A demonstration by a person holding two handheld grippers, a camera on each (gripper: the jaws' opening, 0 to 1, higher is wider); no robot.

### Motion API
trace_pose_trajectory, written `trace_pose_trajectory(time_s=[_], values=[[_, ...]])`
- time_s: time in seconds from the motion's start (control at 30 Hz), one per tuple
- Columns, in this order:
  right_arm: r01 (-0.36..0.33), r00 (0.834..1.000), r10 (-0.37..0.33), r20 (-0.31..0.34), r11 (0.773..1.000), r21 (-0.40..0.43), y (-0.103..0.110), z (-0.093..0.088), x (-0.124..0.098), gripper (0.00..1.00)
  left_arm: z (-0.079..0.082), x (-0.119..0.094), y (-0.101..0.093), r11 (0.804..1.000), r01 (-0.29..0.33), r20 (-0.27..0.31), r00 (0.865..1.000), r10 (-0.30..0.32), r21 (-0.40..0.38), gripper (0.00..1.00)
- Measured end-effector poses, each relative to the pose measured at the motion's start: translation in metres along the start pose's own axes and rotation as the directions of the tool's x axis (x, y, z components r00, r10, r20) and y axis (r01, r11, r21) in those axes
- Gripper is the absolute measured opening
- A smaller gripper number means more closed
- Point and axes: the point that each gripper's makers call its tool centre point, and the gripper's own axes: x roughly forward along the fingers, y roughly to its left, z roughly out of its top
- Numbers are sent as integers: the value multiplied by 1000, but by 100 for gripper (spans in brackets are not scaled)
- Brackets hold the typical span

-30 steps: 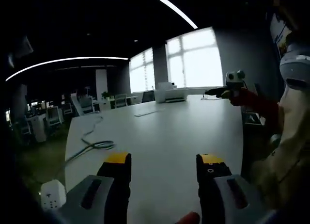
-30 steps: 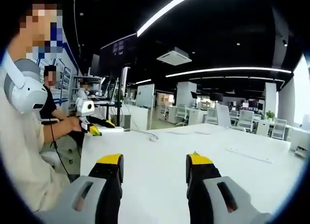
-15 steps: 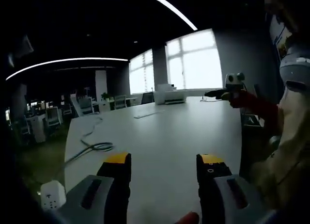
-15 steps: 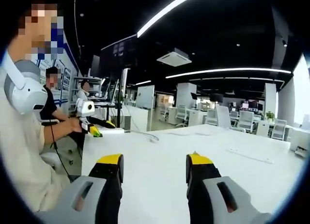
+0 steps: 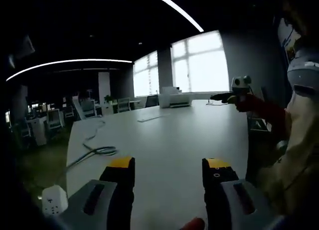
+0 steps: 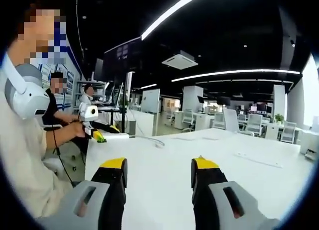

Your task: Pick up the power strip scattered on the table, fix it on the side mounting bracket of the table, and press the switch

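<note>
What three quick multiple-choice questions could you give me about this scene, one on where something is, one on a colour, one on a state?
1. In the left gripper view, where does the cable lie on the white table?
A. toward the table's left edge
B. by the right edge
C. between the jaws

2. What colour are the jaw tips of the right gripper?
A. red
B. yellow
C. blue

3. How does the left gripper stand?
A. shut on the cable
B. shut on nothing
C. open, holding nothing

Answers: 1 A, the looped cable sits left of the jaws near that edge. 2 B, both tips are yellow above black. 3 C, bare tabletop shows between the parted jaws.
</note>
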Motion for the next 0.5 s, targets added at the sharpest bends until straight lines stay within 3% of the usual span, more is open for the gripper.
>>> trace_pose_trajectory(time_s=[0.5], values=[[-1,1000,1,-4,1000,-7,0,1,-2,47,5,-1,-2,1000,8,11,1000,-8,-2,59]])
